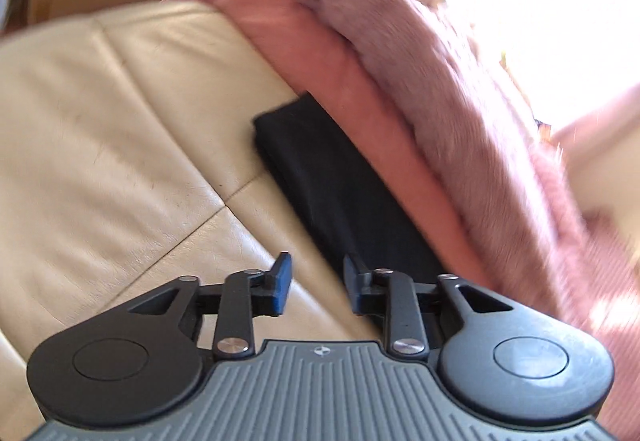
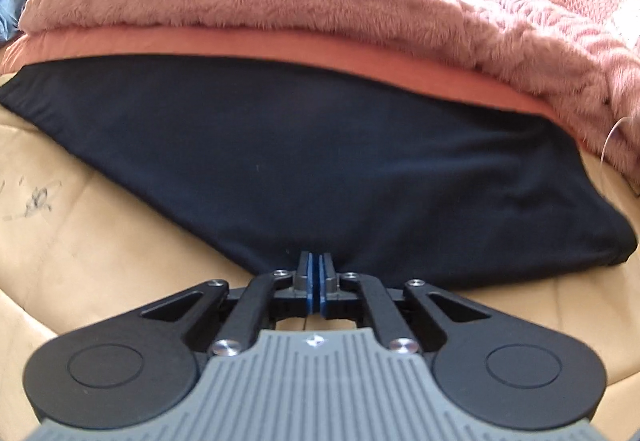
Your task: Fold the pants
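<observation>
My left view is motion-blurred; the fur blanket [image 2: 280,1] hides the pants' [image 2: 300,161] far edge.

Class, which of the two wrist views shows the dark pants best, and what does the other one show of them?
The right wrist view: the dark pants fill its middle, spread on the cream surface, edges visible, near edge at the shut right hand-held gripper. The left wrist view is blurred and shows only a narrow strip beside the pink blanket.
</observation>
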`<state>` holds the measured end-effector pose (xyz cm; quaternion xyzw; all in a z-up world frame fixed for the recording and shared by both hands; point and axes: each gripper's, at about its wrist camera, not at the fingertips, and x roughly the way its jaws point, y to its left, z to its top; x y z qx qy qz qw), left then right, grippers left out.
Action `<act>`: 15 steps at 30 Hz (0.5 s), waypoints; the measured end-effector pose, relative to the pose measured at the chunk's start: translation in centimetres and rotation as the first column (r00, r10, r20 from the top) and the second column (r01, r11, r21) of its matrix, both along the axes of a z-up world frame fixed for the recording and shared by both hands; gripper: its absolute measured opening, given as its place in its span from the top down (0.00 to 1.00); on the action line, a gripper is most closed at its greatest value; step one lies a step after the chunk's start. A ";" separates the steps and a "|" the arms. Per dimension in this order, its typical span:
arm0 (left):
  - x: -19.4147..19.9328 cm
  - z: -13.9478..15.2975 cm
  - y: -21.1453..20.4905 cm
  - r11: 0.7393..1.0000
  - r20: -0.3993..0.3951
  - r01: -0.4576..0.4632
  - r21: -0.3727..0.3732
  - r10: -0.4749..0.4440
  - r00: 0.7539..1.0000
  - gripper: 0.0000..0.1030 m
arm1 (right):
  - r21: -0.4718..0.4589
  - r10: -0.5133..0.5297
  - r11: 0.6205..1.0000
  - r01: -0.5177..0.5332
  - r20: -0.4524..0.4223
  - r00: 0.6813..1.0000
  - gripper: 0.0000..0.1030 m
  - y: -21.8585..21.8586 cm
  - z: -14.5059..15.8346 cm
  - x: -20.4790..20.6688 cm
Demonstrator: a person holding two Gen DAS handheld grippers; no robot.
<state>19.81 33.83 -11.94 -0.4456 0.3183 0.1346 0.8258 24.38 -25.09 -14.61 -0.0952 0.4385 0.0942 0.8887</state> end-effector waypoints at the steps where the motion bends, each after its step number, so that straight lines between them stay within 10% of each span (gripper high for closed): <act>1: 0.0 -0.4 0.5 0.999 0.018 -0.042 -0.031 0.042 0.999 0.64 | -0.008 0.003 1.000 -0.003 -0.004 1.000 1.00 0.1 -0.1 0.2; 15: 4.4 -4.9 3.1 0.968 0.096 -0.228 -0.107 0.239 0.966 0.62 | -0.050 0.032 0.998 -0.035 -0.055 0.998 1.00 0.5 -0.3 1.6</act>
